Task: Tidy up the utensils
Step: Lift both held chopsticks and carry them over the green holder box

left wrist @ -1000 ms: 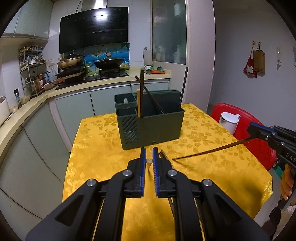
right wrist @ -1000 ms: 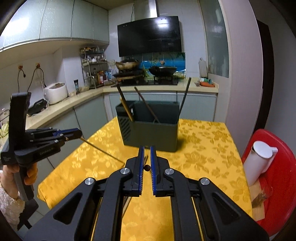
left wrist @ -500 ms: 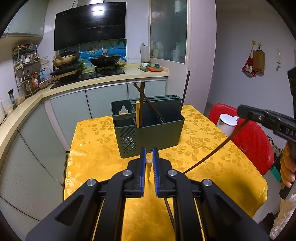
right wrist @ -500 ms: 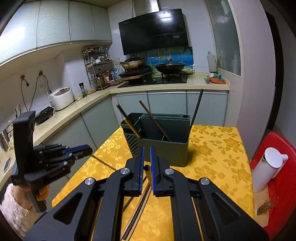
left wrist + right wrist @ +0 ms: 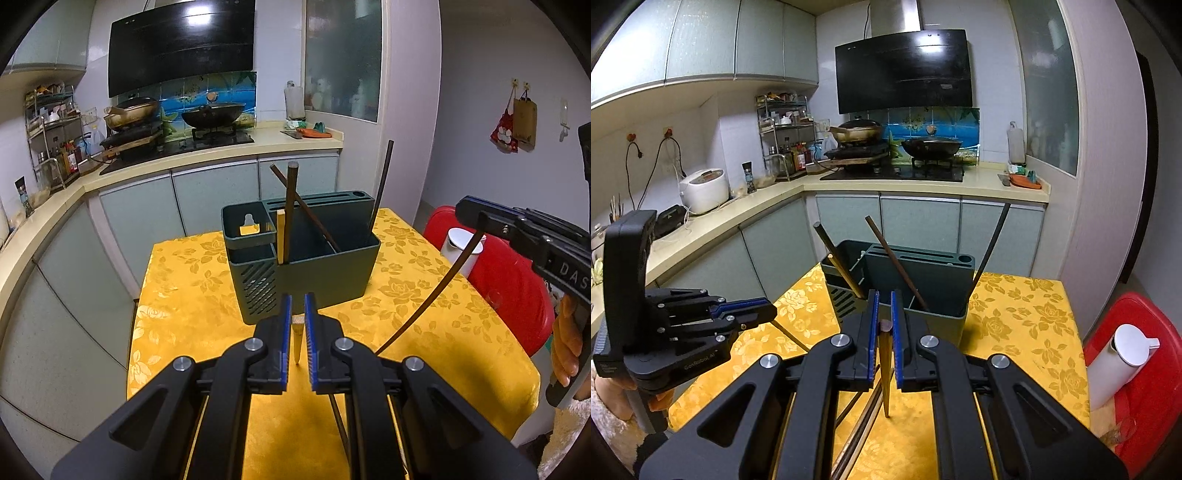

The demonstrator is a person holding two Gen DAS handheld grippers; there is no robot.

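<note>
Left wrist view: the left gripper (image 5: pixel 298 321) has its jaws pinched nearly closed on a pale wooden chopstick (image 5: pixel 297 343) that hangs tip-down above the yellow-clothed bench (image 5: pixel 184 295). Just past it sits the dark green utensil holder (image 5: pixel 306 266) with a few chopsticks already leaning inside, and off to the side the right gripper (image 5: pixel 466 211) has a dark chopstick (image 5: pixel 436 291) slanting down from it. Right wrist view: those jaws are clamped on that dark chopstick (image 5: pixel 885 369), tip down above the cloth, a couple more sticks (image 5: pixel 860 424) lie on the bench underneath, the holder (image 5: pixel 923 280) dead ahead, a red chair (image 5: pixel 1137 369) beside the bench.
</note>
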